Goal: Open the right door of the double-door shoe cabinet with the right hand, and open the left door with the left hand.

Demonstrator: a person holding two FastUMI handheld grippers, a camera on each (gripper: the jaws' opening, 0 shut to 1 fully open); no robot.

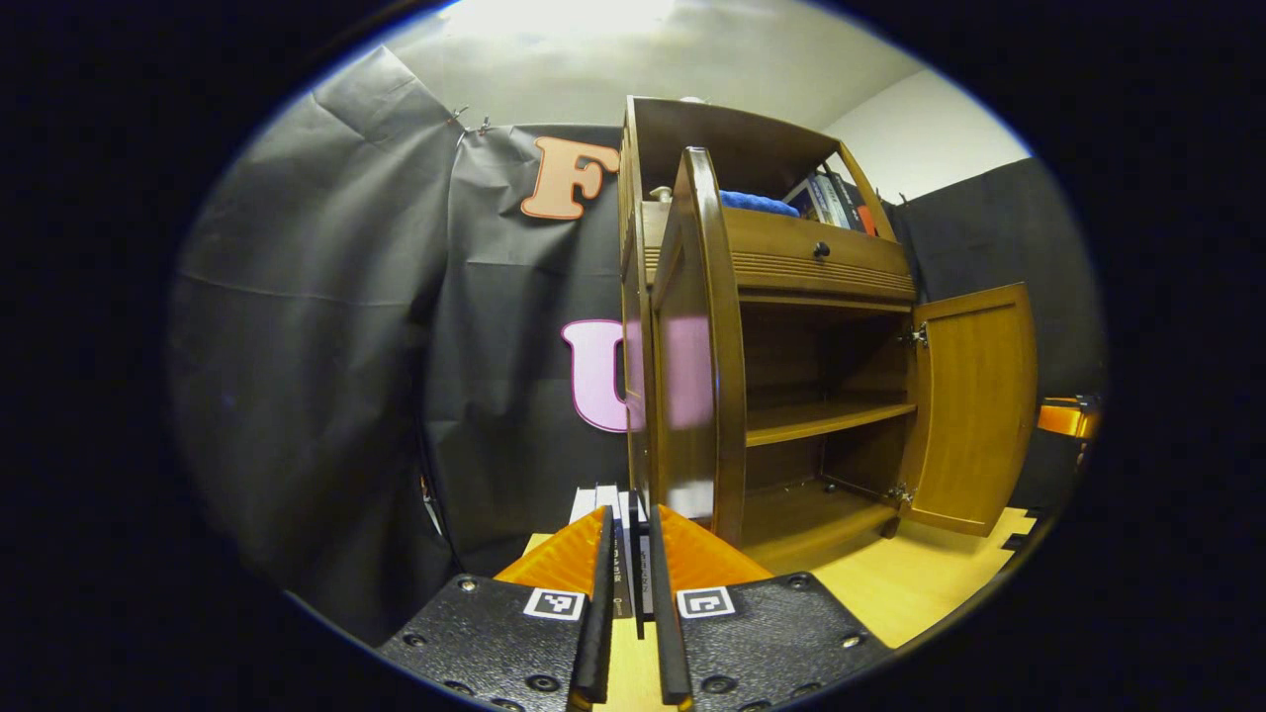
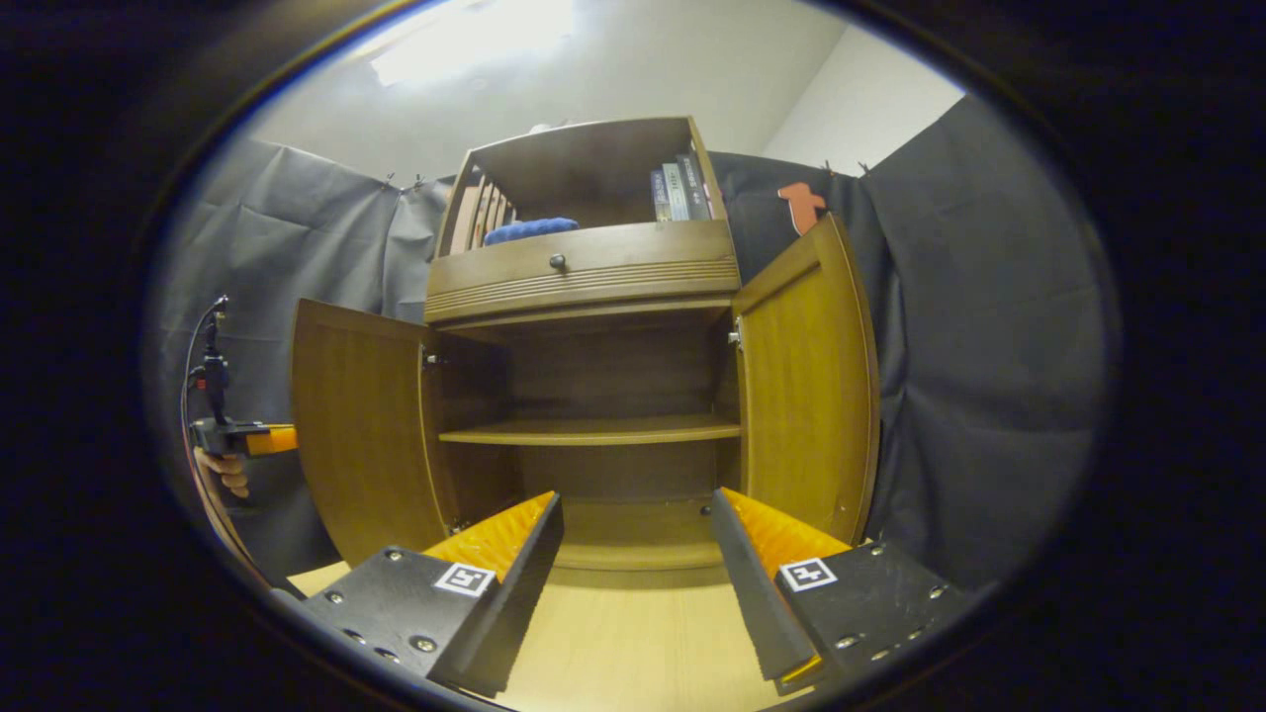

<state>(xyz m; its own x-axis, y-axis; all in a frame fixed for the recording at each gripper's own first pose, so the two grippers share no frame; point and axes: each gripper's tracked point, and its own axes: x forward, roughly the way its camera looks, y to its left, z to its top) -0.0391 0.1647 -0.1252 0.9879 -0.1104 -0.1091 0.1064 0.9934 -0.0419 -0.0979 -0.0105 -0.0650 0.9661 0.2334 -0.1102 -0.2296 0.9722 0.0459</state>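
Currently the shoe cabinet (image 2: pixel 593 396) stands on a light wooden surface (image 2: pixel 633 643) against the booth's black cloth wall, with both lower doors swung out. In the right gripper view the cabinet is seen from the front: the left door (image 2: pixel 361 435) stands wide open on the viewer's left, and the right door (image 2: pixel 806 386) stands wide open on the viewer's right. The lower compartment holds 1 bare shelf (image 2: pixel 593 430). Above it sit a drawer with a dark knob (image 2: pixel 558 262), a blue folded item (image 2: pixel 529 229) and several books (image 2: pixel 678 188).

In the left gripper view the left door (image 1: pixel 692 346) is seen edge-on, directly ahead, and the right door (image 1: pixel 974 405) hangs open at the far side.

The left gripper (image 1: pixel 633 603) has its 2 fingers nearly pressed together on a thin dark vertical piece; whether this piece belongs to the door cannot be determined, so contact is unconfirmed. The right gripper (image 2: pixel 633 564) is spread wide, holds nothing and hovers clear of the cabinet front. The other gripper and the hand (image 2: pixel 232 470) holding it appear beyond the left door's outer edge.

Judged step: both doors are open, so the task appears essentially complete. The next move calls for the left gripper to release anything it holds and draw straight back without nudging the left door.
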